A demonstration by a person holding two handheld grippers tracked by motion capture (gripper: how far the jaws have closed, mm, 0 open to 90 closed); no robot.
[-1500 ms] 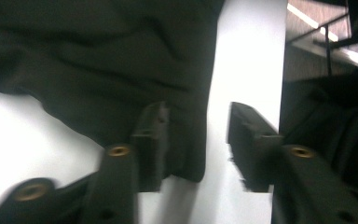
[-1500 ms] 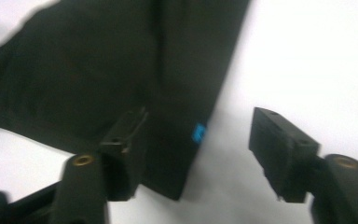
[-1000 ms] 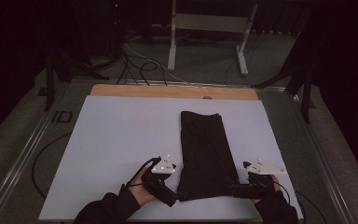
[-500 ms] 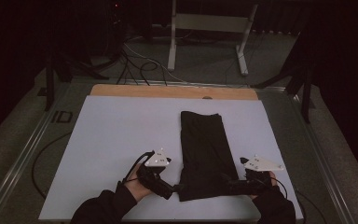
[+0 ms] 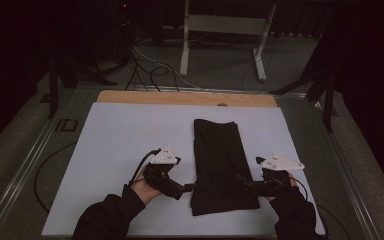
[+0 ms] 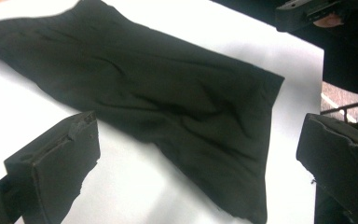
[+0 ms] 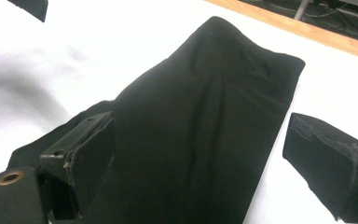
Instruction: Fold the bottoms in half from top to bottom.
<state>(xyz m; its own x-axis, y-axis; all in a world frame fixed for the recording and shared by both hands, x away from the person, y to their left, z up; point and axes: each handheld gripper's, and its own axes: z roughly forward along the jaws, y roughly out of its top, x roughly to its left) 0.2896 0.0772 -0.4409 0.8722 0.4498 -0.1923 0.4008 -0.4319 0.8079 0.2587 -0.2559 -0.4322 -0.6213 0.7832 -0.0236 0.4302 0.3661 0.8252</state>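
A black folded cloth lies lengthwise on the white mat, right of centre. My left gripper sits at the cloth's near left edge, pointing right at it. In the left gripper view its jaws stand wide apart, open, with the cloth spread just beyond them. My right gripper reaches onto the cloth's near right edge. In the right gripper view it is open, the cloth lying between the jaws and over the left one.
A wooden strip runs along the mat's far edge. Behind the table stand a metal frame and loose cables on the floor. A metal rail borders the table's left side.
Both hands have moved slightly forward and inward, bringing the grippers closer to the near end of the cloth. The cloth itself has not moved.
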